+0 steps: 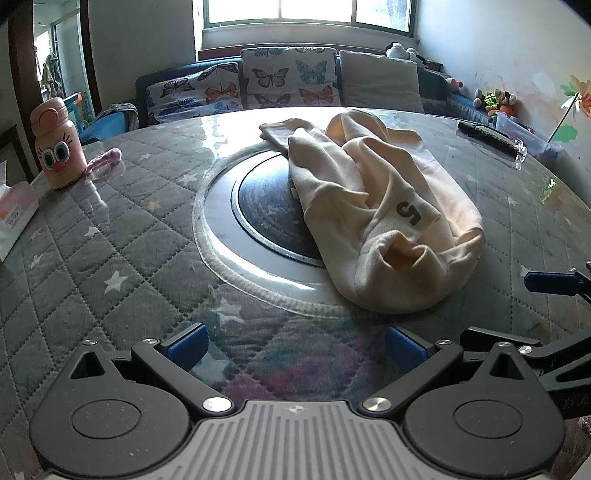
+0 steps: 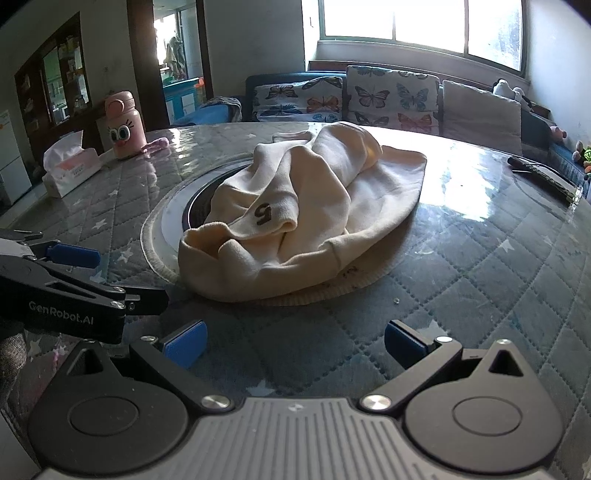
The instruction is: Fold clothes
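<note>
A soft cream sweatshirt with a dark "5" on it [image 1: 384, 218] lies in a crumpled heap near the middle of a round table with a grey quilted star cover under clear plastic [image 1: 122, 243]. Part of the heap rests on the round dark glass plate with a silver ring [image 1: 266, 206] set into the table's middle. One sleeve end [image 1: 280, 131] sticks out flat on the far side of the heap. The "5" sits on a rolled fold on top, and the shirt's open edge faces the grippers.

The left gripper with blue finger pads [image 1: 295, 349] hangs over the table edge, near the heap but not touching it. Its two fingers are spread wide and nothing is between them. The right gripper with blue finger pads [image 2: 295, 345] is also over the near table edge, spread wide, with nothing in it. The two grippers are side by side; in the right wrist view the left one shows at the left edge, and one blue pad [image 2: 74, 254] of it points toward the shirt.

On the far left of the table stands a pink bottle with a cartoon face [image 1: 59, 147], and a white tissue box [image 2: 70, 166] lies beside it. A long black thing [image 1: 487, 138] lies on the far right side. Behind the table is a sofa with butterfly cushions [image 1: 269, 79] under a bright window [image 1: 310, 13].
</note>
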Tool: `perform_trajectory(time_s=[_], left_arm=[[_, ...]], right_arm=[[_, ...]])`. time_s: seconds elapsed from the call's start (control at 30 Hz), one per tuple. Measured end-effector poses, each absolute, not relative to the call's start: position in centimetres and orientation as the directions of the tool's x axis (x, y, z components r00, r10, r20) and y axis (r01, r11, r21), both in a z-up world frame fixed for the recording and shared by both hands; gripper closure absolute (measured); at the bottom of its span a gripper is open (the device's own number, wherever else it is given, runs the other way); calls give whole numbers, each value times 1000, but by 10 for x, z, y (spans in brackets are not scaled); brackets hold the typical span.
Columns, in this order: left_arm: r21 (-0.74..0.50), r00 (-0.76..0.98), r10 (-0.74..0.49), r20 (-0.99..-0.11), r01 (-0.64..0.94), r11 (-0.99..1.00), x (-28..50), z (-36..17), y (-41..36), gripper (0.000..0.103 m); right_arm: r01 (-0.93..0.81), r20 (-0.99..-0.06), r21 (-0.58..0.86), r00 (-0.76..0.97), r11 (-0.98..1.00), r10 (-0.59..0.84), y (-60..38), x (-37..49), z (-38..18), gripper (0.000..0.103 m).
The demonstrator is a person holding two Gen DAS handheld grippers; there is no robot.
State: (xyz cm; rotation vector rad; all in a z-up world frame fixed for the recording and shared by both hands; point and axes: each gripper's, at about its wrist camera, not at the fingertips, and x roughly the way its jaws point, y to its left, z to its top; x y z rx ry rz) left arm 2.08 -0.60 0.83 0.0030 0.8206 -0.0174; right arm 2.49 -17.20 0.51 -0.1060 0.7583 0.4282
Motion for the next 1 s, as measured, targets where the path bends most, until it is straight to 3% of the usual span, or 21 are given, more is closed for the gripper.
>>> perform_trajectory(time_s=[0.77,1.0], left_arm=[[27,730,-10,-683,39,999,62,36,5,0],[20,737,-28,-676,57,998,94,40,6,9]], right_arm=[[-416,-676,75,647,906,353,-177,56,23,0],[-373,-677,92,656,923,333,-190,82,30,0]])
